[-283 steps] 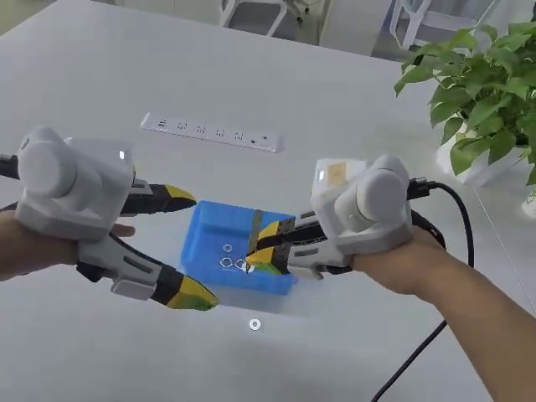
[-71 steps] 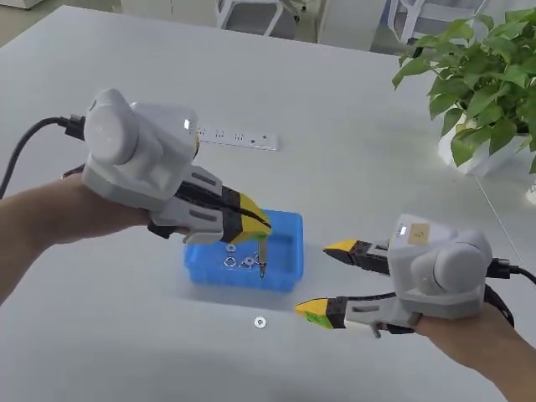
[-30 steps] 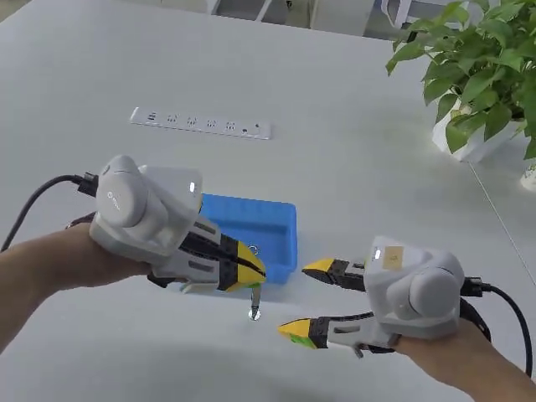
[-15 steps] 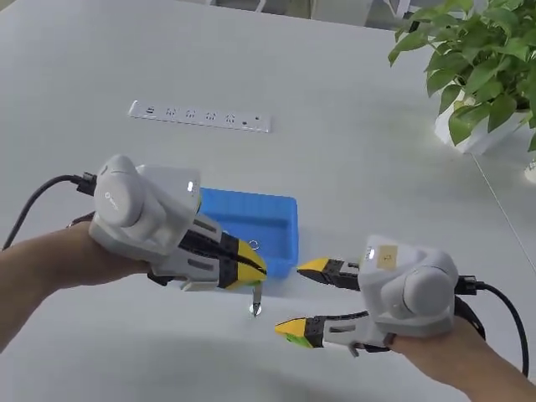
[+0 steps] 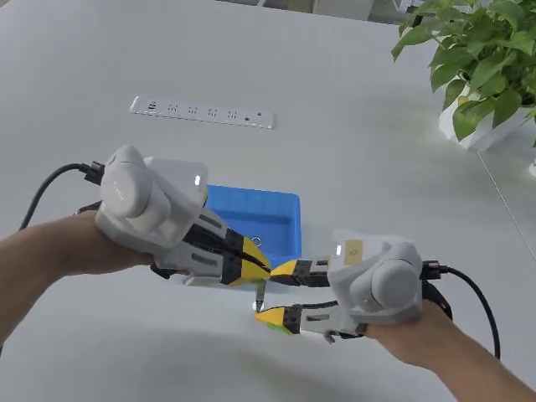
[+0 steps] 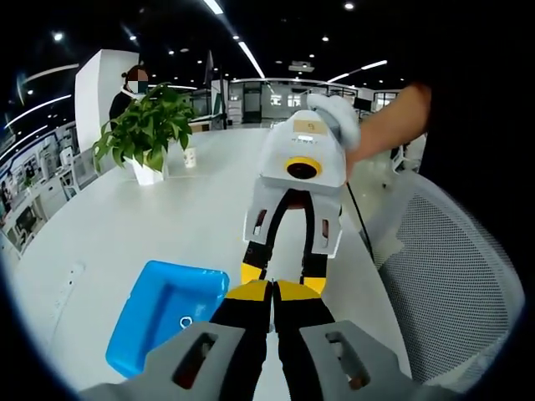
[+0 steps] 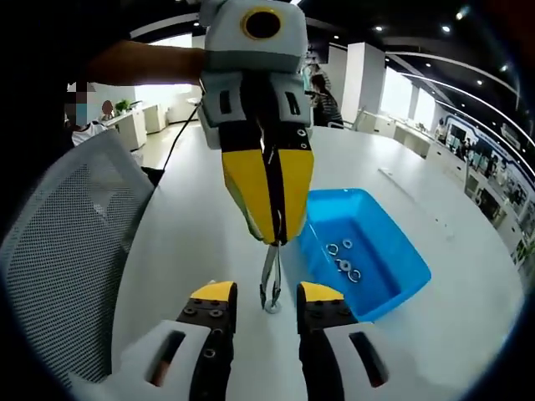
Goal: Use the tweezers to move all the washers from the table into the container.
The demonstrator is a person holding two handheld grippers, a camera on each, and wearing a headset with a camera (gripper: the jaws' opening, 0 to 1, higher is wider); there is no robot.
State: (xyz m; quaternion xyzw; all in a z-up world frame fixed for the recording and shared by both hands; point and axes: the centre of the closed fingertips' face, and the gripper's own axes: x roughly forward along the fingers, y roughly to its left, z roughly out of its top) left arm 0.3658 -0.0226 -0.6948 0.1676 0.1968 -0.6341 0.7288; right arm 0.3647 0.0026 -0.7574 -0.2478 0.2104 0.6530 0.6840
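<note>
Clamping the tweezers [image 7: 269,274] between closed fingers, the left gripper [image 5: 260,268] points them down at the worktop [image 5: 377,159]. Their tips reach a single washer [image 7: 271,307] lying on the bare surface just beside the blue container [image 5: 251,194]; whether the tips have pinched it I cannot tell. The right gripper [image 5: 270,291] faces the left one from close by, its fingers apart, with one yellow tip on each side of the tweezers and the washer between them. A few more washers [image 7: 343,261] lie loose on the container's floor. A white power strip [image 5: 201,112] lies well beyond the container, and a potted plant [image 5: 477,59] stands at the far right of the worktop.
</note>
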